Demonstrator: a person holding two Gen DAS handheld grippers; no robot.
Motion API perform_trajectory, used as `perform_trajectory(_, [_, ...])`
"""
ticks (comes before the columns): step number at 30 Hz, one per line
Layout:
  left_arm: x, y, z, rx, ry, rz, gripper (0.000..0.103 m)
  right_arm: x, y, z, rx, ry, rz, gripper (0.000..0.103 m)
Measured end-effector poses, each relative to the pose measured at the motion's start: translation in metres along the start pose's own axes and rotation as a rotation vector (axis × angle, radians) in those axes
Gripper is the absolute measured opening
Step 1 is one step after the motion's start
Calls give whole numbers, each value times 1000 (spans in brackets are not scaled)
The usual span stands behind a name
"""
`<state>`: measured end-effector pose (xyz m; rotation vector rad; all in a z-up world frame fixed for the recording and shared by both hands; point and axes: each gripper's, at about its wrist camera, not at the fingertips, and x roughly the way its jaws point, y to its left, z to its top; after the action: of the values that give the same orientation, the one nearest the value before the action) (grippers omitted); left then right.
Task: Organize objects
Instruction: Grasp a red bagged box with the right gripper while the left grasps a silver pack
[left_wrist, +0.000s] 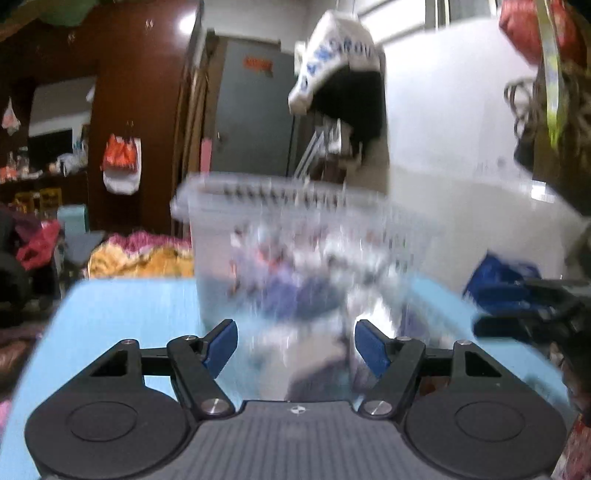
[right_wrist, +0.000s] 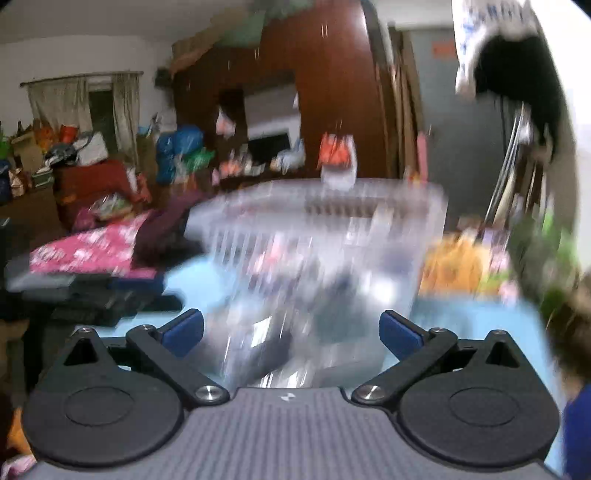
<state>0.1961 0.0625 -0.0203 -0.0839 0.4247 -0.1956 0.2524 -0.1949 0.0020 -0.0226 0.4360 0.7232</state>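
A clear plastic storage bin stands on a light blue table, with several blurred small objects inside that I cannot make out. My left gripper is open, its blue pads just in front of the bin's near wall. In the right wrist view the same bin fills the middle, smeared by motion. My right gripper is open and empty, its blue pads on either side of the bin's lower front. The right gripper also shows in the left wrist view at the right edge.
A dark wooden wardrobe and grey door stand behind. Piled clothes lie left of the table. A blue bag sits by the white wall. A white and black hanging item is above the bin. A black keyboard-like object lies at the left.
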Motion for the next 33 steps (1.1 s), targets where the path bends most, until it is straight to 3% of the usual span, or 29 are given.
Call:
perform_trajectory(3, [16, 4, -8, -27, 81, 19, 74, 6, 2, -23, 17, 49, 32, 103])
perform_trajectory(5, [16, 11, -7, -48, 67, 0, 74, 14, 3, -26, -2, 83, 31, 103])
perform_trajectory(13, [29, 9, -12, -44, 133, -56, 74, 38, 6, -25, -20, 188, 39, 102])
perform_trajectory(15, [36, 8, -13, -52, 166, -67, 73, 35, 9, -28, -28, 187, 46, 95])
perform_trajectory(17, [41, 9, -14, -65, 185, -67, 67, 35, 10, -30, -32, 190, 28, 79])
perform_trajectory(20, [39, 5, -15, -45, 172, -33, 65, 27, 7, -35, -6, 159, 20, 63])
perform_trajectory(25, [15, -5, -18, -36, 56, -24, 64, 16, 1, -37, 36, 85, 13, 61])
perform_trajectory(31, [-15, 0, -34, -119, -45, -78, 64, 6, 5, -35, 32, -2, -26, 60])
perform_trajectory(33, [-13, 5, -40, -144, -50, -111, 64, 5, 5, -35, 33, -25, -32, 44])
